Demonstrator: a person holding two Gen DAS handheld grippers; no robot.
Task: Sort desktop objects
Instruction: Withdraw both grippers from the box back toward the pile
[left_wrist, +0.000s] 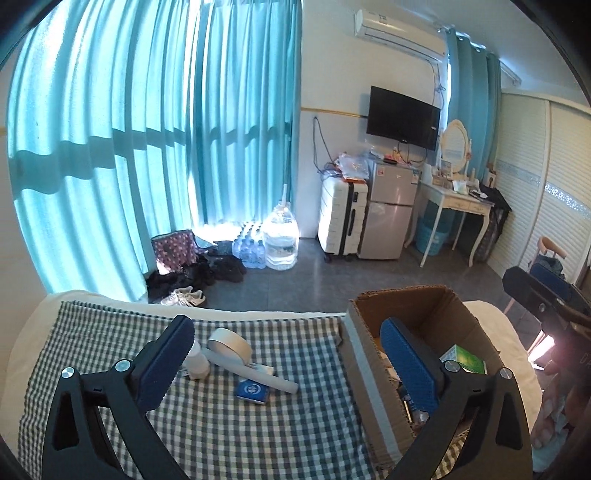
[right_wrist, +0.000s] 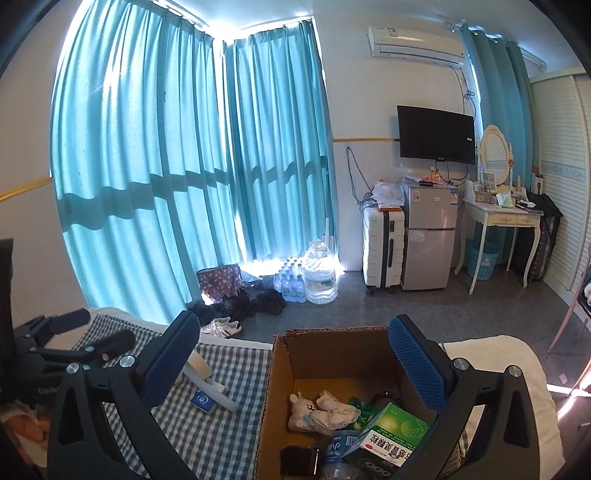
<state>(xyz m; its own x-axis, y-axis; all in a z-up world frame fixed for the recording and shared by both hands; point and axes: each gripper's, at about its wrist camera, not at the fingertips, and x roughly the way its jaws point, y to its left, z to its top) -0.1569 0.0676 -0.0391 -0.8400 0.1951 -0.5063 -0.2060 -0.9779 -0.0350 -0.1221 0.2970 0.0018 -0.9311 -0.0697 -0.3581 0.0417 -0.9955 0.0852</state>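
The left gripper (left_wrist: 286, 363) has its jaws wide open, and nothing is between the pads. Between the two jaws, a little ahead of them, several things lie on the green checked cloth (left_wrist: 229, 424): a roll of white tape (left_wrist: 229, 345) with a loose strip running out from it, a small white bottle (left_wrist: 196, 363) just beside the left jaw and partly hidden behind it, and a small blue packet (left_wrist: 252, 392) near the end of the strip. The right jaw of this gripper stands in front of the cardboard box (left_wrist: 364, 373), so it covers part of the inside of the box.

The right gripper (right_wrist: 293, 360) is also wide open and holds nothing. Its two jaws stand over the cardboard box (right_wrist: 273, 391), whose opening shows between them. Inside the box, between the jaws and below them, lie a small cream soft toy (right_wrist: 319, 410), a green medicine box (right_wrist: 391, 434) close to the right jaw, a plastic water bottle (right_wrist: 338, 452) and a dark object that I cannot identify. Beyond the left jaw, the blue packet (right_wrist: 202, 400) rests on the cloth. The left gripper (right_wrist: 92, 332) is visible at the left edge of the right wrist view, over the cloth.
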